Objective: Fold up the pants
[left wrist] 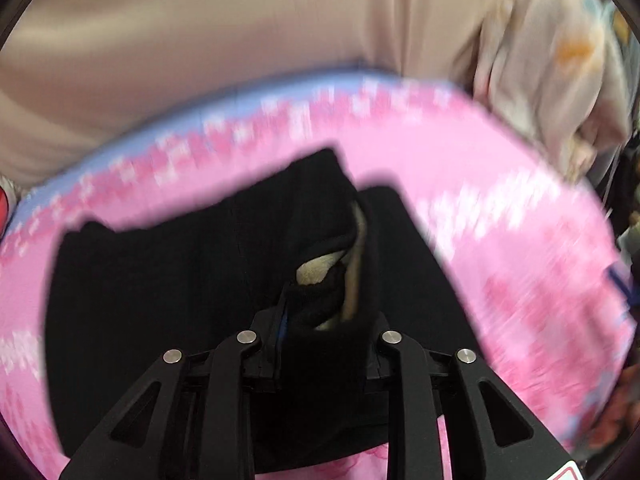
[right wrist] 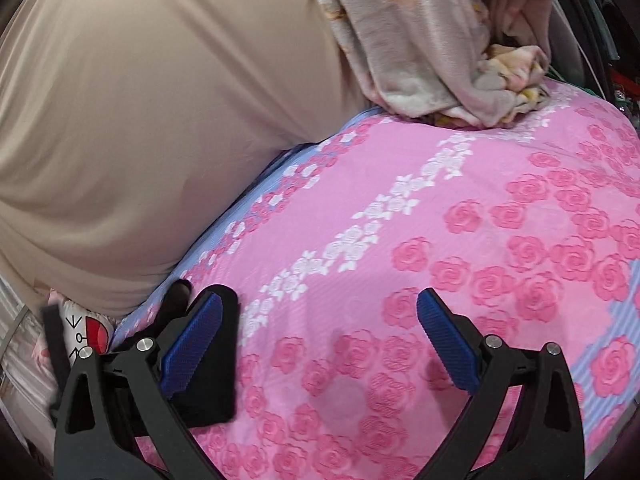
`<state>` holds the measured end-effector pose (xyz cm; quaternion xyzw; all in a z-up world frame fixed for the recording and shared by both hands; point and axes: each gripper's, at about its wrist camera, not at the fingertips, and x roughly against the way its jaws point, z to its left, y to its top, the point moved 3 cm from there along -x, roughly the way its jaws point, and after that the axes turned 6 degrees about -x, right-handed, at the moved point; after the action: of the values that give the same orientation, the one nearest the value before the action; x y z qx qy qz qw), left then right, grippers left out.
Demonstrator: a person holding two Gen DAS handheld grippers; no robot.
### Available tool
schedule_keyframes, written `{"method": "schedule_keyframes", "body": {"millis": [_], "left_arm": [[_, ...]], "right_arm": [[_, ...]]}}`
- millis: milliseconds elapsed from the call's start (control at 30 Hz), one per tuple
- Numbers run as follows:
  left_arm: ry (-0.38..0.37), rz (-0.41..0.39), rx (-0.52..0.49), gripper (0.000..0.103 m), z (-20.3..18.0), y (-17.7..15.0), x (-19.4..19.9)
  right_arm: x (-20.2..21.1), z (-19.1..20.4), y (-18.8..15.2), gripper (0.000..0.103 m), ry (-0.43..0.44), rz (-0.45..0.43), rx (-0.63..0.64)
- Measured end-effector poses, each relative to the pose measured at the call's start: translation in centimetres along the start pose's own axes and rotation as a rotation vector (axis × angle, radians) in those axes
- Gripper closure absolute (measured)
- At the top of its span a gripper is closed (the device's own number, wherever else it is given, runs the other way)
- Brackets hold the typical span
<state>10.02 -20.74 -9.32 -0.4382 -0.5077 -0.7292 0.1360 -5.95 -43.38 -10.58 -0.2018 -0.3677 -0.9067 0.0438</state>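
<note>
While the left view is motion-blurred, the left gripper [left wrist: 320, 320] is clearly clamped on a bunched fold of the black pants [left wrist: 160, 280], fabric filling the gap between the fingers, cream fleece lining [left wrist: 314, 274] showing at the pinch. Rest of the pants lies spread on the pink rose-print bed cover [left wrist: 500, 240], mostly left of and below the gripper, one panel running to the right. Cover has a blue striped edge [left wrist: 224, 104] along its far side. Right gripper [right wrist: 320, 336] has fingers wide apart, blue pads [right wrist: 192, 344] bare, nothing between them, only cover underneath. Can't tell if it touches the cover. A dark corner of pants [right wrist: 212, 384] sits just beside and behind the left-side finger in the right view; another dark bit pokes up near the cover's edge. Surroundings: big beige cushion [right wrist: 140, 120] butts against the far side of the bed, filling the top left of both views. Crumpled pale fleece blanket [right wrist: 440, 52] with orange print is heaped at the far right corner, resting on the cover and leaning on the cushion. White item with red and black marks [right wrist: 86, 330] wedged low at the left, under the cushion, partly hidden by the gripper frame. Dark clutter past the right edge of the bed, too blurred to identify.
</note>
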Motion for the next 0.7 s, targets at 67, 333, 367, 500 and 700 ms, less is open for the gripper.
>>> {"method": "schedule_keyframes", "body": {"millis": [67, 333, 367, 500, 700], "left_arm": [[0.065, -0.045, -0.018, 0.077, -0.7, -0.3, 0.7], [-0.114, -0.317, 0.076, 0.023, -0.2, 2.2, 10.5], [-0.123, -0.359, 0.064, 0.02, 0.1, 2.6, 12.0], [0.007, -0.45, 0.122, 0.017, 4.5, 4.6, 15.5], [0.201, -0.254, 0.44, 0.017, 17.0, 0.2, 12.6]], "right_arm": [[0.3, -0.7, 0.0, 0.007, -0.009, 0.0, -0.004], [-1.5, 2.2, -0.2, 0.007, 0.078, 0.073, 0.061], [-1.8, 3.1, -0.3, 0.007, 0.098, 0.089, 0.077], [-3.3, 6.8, -1.3, 0.007, 0.269, 0.206, 0.067], [-8.3, 13.8, -5.2, 0.005, 0.355, 0.411, 0.201]]}}
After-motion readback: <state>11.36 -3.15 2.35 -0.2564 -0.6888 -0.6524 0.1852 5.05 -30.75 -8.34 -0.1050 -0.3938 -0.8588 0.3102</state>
